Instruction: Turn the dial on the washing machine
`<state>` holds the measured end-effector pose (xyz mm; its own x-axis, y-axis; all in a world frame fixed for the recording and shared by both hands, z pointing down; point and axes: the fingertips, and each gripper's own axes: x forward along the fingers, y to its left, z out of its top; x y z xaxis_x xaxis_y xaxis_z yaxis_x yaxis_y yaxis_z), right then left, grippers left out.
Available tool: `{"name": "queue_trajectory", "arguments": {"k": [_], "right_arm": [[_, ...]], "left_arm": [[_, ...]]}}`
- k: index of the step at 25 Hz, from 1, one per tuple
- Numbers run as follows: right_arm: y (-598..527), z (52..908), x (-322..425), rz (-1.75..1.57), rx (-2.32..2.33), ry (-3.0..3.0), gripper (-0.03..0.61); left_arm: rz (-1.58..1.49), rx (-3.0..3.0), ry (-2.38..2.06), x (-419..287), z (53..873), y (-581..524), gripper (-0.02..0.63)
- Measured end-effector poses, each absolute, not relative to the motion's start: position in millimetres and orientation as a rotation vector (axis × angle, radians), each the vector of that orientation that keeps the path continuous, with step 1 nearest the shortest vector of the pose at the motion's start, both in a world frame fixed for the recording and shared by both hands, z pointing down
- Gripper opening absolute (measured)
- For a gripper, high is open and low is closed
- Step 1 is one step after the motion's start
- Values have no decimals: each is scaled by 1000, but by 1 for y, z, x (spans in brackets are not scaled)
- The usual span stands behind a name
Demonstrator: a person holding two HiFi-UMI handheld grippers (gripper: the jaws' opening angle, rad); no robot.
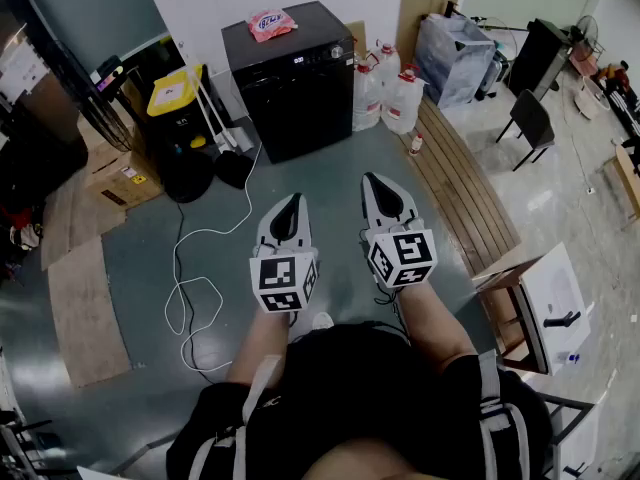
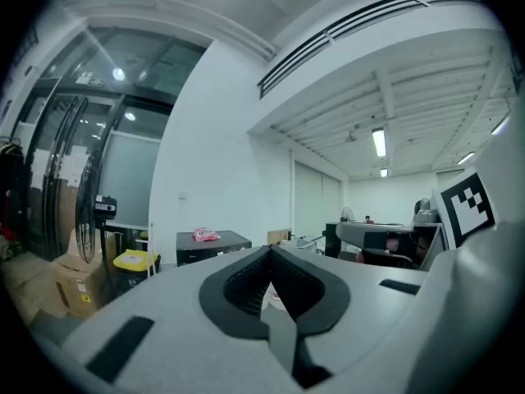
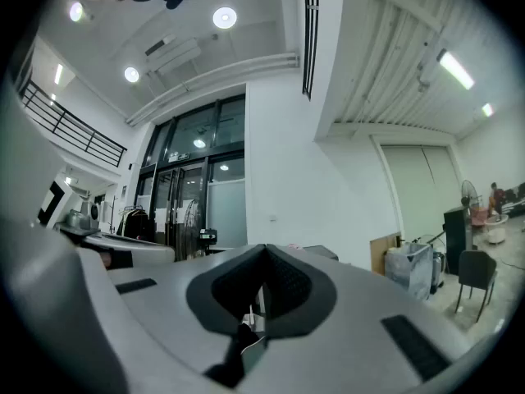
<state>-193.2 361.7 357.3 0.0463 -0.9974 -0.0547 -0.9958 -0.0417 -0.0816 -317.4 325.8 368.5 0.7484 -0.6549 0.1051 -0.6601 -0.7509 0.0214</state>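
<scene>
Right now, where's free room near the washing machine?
Free: grey floor in front of the black box-shaped washing machine, between white cable and wooden plank strip; machine's top beside pink packet. Crowded: yellow-lidded bin left, clear plastic jugs right.

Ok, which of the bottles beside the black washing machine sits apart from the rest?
The small bottle at the edge of the wooden boards, on its own. The large clear jugs are clustered right beside the washing machine.

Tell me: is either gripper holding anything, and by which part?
Nothing held: left gripper and right gripper are both shut, empty, away from the washing machine.
</scene>
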Motion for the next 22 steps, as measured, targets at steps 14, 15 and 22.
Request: {"name": "queue_trajectory", "arguments": {"k": [14, 15, 22], "right_arm": [[378, 359, -203, -33, -2232, 2076, 8], [375, 360, -204, -35, -2235, 2072, 8], [346, 362, -214, -20, -2264, 2032, 8]], "left_arm": [[158, 2916, -1033, -321, 367, 338, -5], [159, 2917, -1028, -322, 368, 335, -5], [152, 2939, -983, -331, 373, 303, -5]]}}
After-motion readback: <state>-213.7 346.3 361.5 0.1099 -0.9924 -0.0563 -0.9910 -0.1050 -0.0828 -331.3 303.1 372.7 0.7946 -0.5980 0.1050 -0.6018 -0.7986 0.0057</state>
